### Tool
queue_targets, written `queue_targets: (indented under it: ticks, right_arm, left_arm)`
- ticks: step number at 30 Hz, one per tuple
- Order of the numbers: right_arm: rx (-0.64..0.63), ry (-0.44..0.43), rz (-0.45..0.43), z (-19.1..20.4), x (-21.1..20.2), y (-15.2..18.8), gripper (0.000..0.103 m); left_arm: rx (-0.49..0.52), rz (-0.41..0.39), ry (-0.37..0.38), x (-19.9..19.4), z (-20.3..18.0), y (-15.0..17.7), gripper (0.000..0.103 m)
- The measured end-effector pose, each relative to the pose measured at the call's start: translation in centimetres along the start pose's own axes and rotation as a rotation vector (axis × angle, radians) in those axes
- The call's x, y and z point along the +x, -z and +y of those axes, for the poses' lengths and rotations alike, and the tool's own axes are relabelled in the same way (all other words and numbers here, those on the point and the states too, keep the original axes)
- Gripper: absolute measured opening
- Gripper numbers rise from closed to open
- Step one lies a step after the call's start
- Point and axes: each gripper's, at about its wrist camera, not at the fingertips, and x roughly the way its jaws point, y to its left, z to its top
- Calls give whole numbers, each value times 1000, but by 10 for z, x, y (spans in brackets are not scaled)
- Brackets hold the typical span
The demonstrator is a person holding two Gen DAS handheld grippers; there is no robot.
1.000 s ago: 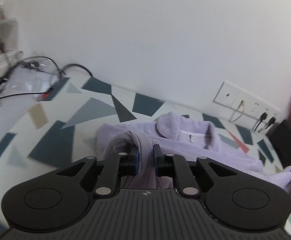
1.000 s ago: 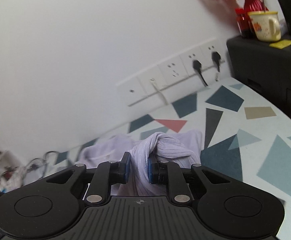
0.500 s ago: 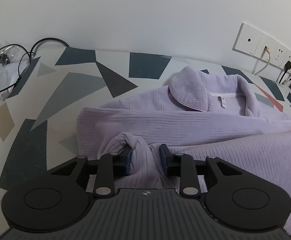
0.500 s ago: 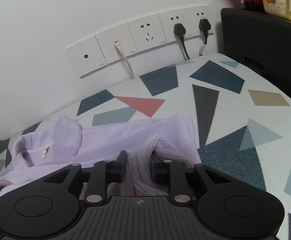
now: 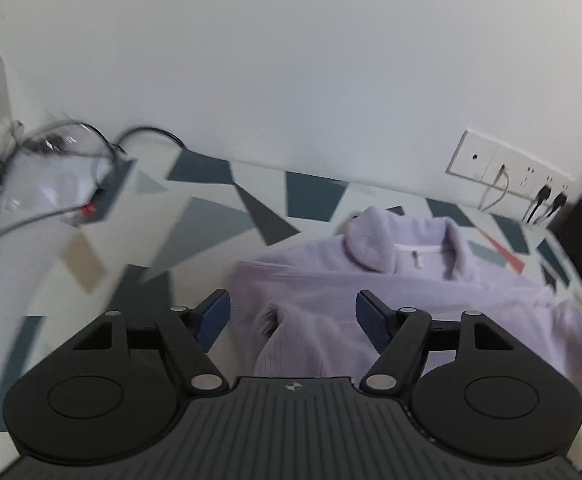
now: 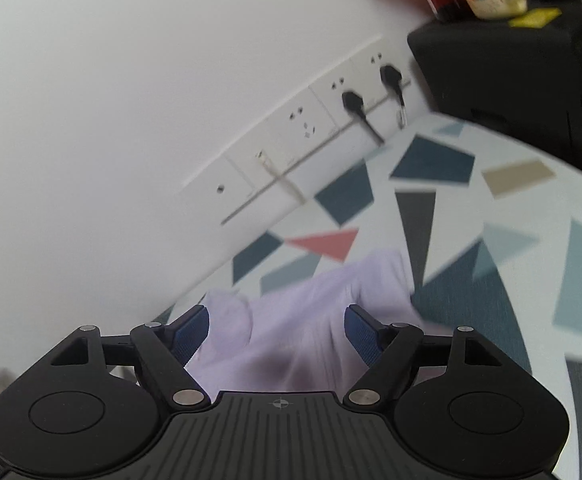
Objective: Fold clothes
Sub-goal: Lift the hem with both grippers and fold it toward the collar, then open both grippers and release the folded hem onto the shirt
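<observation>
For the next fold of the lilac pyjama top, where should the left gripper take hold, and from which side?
Probably the folded outer edge of the lilac pyjama top, near the small pucker just ahead of the left gripper. Come from the hem side, opposite the collar. The cloth lies flat there except that raised fold, which gives the opening fingers something to pinch.

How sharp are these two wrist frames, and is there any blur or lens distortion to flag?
Left wrist view: the left gripper is sharp, the cables and tablecloth are motion-smeared, and fisheye bends the table edge. Right wrist view: the lilac garment is smeared, the wall sockets are streaked, and the lighting is even.
</observation>
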Motion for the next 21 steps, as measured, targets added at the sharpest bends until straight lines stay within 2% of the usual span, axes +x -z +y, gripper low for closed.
queue_targets:
  ticks: [3,5,8,11,12,15,19,20,21]
  right_arm:
    - [48,-3,42,-20,-14,21,72]
    - [93,-9,81,-33,-20,37,72]
    - [137,-33,174,-47,-19,61,66]
    - [77,-78,265,-44,-9,77,63]
    - [54,-96,284,-41,-5,81,64]
    - [-35,-113,315,-29,8,90,64]
    - [-25,-125,307,-25,18,93,64]
    - [-6,-128,300,-27,20,92,63]
    - [1,-126,289,-27,23,89,62]
  left_arm:
    - [-28,34,-19,-13,-1,20,71]
    - [-81,47,20,-21,-4,37,71]
    - [-188,70,124,-29,-14,67,71]
    - [-269,73,242,-25,-31,94,71]
    - [-274,91,261,-19,-37,100,71]
    - [-214,133,245,-1,-59,113,71]
    - [-162,188,209,11,-74,127,71]
    - [-128,179,182,10,-77,130,71]
    - [-48,159,120,9,-84,133,71]
